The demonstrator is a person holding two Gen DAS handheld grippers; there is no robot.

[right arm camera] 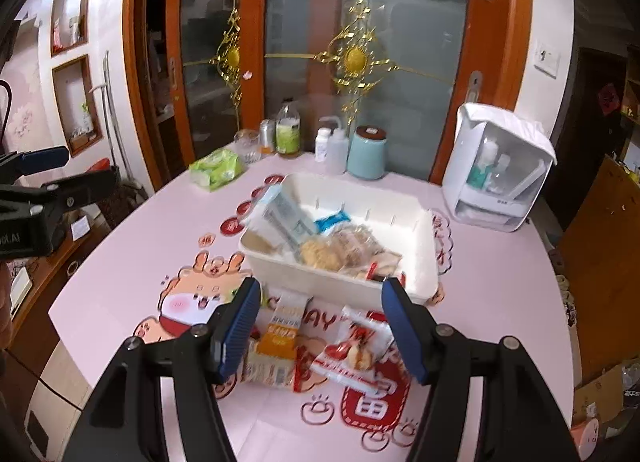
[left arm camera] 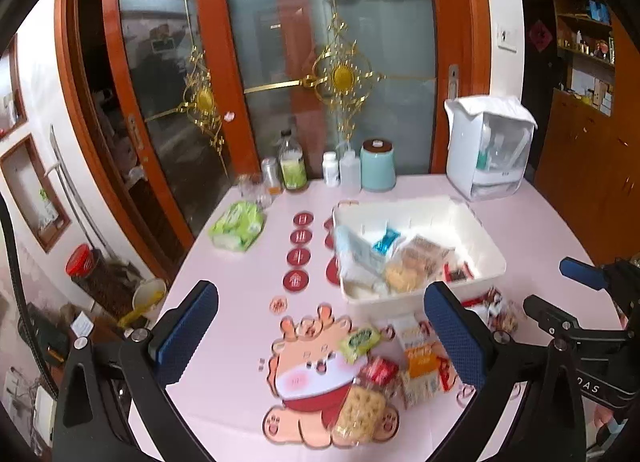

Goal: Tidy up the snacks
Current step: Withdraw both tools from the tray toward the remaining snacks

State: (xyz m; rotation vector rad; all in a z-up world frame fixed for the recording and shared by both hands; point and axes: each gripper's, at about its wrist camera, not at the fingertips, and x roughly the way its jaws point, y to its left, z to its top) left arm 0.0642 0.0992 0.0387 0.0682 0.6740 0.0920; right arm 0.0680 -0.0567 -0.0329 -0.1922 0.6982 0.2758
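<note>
Ribbed blue gripper [right arm camera: 320, 326] pads; crinkly snack packets [right arm camera: 352, 354].

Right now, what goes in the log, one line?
left gripper: open, empty | right gripper: open, empty | bin: partly filled | snacks: loose on table

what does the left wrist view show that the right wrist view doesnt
Only the left wrist view: the round cracker pack and the small green packet on the table near the left tool, which stands open.

Only the right wrist view: the whole red and white packet lying ahead of the open right tool.

Both: the white bin holding snacks, and the orange packet.
</note>
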